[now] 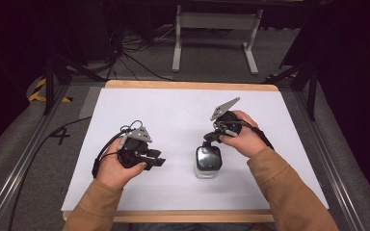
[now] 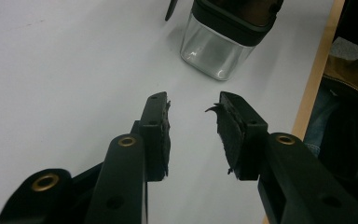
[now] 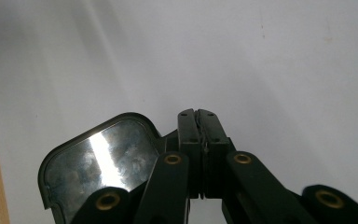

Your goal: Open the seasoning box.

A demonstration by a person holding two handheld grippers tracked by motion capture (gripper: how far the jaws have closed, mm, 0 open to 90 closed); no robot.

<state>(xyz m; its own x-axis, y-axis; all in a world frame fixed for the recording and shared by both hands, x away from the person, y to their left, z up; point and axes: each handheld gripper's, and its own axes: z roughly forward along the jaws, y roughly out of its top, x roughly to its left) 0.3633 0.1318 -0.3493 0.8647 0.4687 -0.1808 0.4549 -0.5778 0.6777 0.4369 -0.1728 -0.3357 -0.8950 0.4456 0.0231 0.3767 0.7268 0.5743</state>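
A clear square jar [image 1: 208, 162] with a black lid and glossy top stands on the white board, front centre. My right gripper [image 1: 206, 140] points down at the far edge of that lid, jaws shut with nothing between them. In the right gripper view the shut gripper [image 3: 197, 112] sits beside and above the shiny lid [image 3: 98, 163]. My left gripper [image 1: 160, 161] rests low on the board to the jar's left, pointing right. In the left gripper view it [image 2: 193, 100] stands open and empty, with the jar [image 2: 214, 51] a short way ahead.
The white board [image 1: 183, 110] lies on a wooden tabletop whose edge [image 1: 192, 216] runs along the front. Metal rails flank the table. Cables and a white stand's legs [image 1: 212, 43] are on the floor behind.
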